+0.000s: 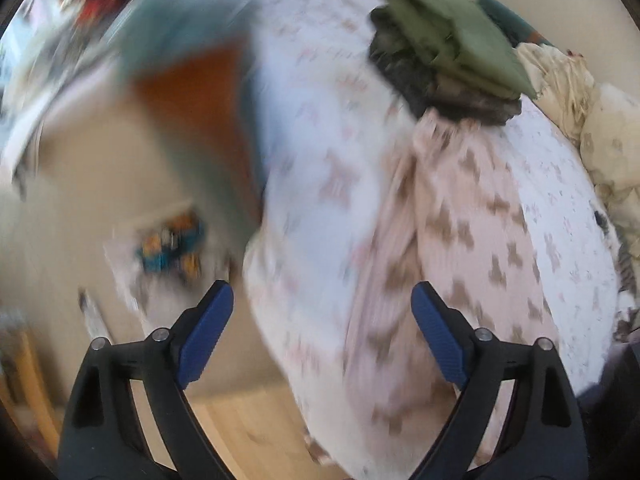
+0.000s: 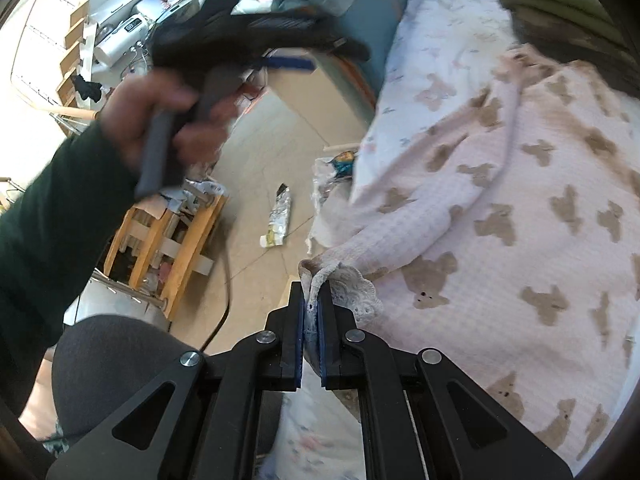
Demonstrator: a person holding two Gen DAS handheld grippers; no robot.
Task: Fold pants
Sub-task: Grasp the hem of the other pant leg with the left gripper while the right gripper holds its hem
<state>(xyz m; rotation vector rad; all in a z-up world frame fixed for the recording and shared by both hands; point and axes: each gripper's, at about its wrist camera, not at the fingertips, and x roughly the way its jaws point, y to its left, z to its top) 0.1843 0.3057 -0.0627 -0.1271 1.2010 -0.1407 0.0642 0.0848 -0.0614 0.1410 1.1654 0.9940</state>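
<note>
Pants (image 2: 500, 216): pink with brown bears, spread on white printed bedsheet (image 2: 436, 32) | right gripper (image 2: 311, 312): clamped on lace-trimmed cuff (image 2: 352, 284) at bed's edge | left gripper (image 1: 322, 304): jaws wide, nothing between them, above pants, seemingly raised (blurred) | olive folded stack (image 1: 452, 36): on sheet beyond pants

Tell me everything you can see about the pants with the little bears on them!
The bear pants are pale pink with brown teddy bears, in a soft waffle-looking fabric. They lie loose and rumpled, not yet folded, on a white patterned bedsheet. One leg ends in a white lace-trimmed cuff at the bed's edge. The right hand-held gripper is shut on that cuff. The left hand-held gripper is open and empty above them. Their far end reaches a dark, green-topped clothes pile.
</note>
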